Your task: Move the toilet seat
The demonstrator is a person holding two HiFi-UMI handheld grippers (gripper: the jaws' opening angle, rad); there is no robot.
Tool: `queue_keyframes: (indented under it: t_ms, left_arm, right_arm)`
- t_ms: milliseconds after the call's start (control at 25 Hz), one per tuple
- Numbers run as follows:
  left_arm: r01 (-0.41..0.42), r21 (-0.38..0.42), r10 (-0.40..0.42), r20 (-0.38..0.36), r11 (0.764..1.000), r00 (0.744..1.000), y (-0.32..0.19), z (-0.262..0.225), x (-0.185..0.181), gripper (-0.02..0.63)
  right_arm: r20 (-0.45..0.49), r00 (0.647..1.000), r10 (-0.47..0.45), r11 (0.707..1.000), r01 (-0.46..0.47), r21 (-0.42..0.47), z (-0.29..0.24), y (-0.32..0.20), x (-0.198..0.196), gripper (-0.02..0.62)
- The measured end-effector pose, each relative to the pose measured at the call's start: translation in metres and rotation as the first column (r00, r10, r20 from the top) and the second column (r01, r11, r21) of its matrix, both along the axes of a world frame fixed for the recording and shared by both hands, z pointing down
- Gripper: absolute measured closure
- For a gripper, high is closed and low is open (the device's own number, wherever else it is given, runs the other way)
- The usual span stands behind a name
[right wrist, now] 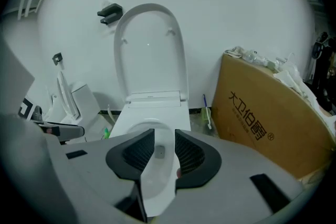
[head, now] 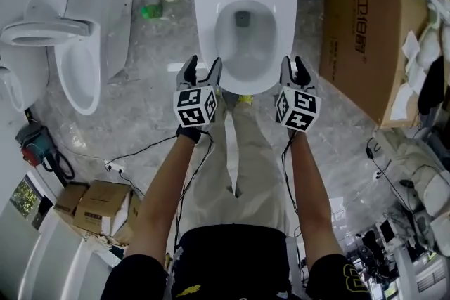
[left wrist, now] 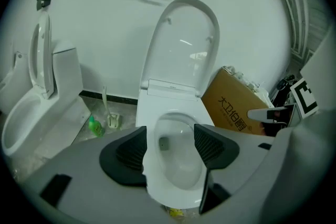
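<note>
Your left hand-held gripper (head: 200, 72) has its jaws moderately apart with nothing between the pads; only the toilet bowl (head: 242, 38) shows through the gap. Your right hand-held gripper (head: 295, 70) is parted more narrowly and is also empty. In the head view both sit at the bowl's near rim, left and right of its front; whether they touch it cannot be told. The toilet seat (left wrist: 184, 44) stands raised upright against the wall at the far end of the bowl, well apart from both grippers. A cardboard box (head: 365, 31) stands on the floor to the right, and a second toilet (head: 77, 46) to the left.
</note>
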State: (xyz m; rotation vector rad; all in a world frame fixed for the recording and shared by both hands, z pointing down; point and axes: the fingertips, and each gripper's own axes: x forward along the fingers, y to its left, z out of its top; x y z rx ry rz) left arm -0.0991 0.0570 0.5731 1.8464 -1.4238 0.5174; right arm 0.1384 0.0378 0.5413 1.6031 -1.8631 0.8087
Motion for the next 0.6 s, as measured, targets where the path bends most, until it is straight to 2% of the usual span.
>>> queue_keyframes:
  t_ms: [120,320,600]
  left_arm:
    - [0.006,-0.044,-0.006,0.001,0.999,1.0,0.001,0.027,-0.004,0.286]
    - [0.011,-0.142,0.001,0.086,0.99,0.996,0.007,0.072,-0.013,0.265]
    - [0.038,-0.22,-0.017,0.094,0.975,0.995,-0.003,0.113,-0.01,0.242]
  right_arm:
    - [-0.01,1.0,-0.011,0.998,0.01,-0.061,0.027,-0.001,0.002,0.419]
    - [0.001,1.0,-0.005,0.986,0.005,-0.164,0.072,-0.001,0.005,0.331]
    - [-0.04,0.999,0.006,0.972,-0.015,-0.235,0.12,0.0,0.02,0.299]
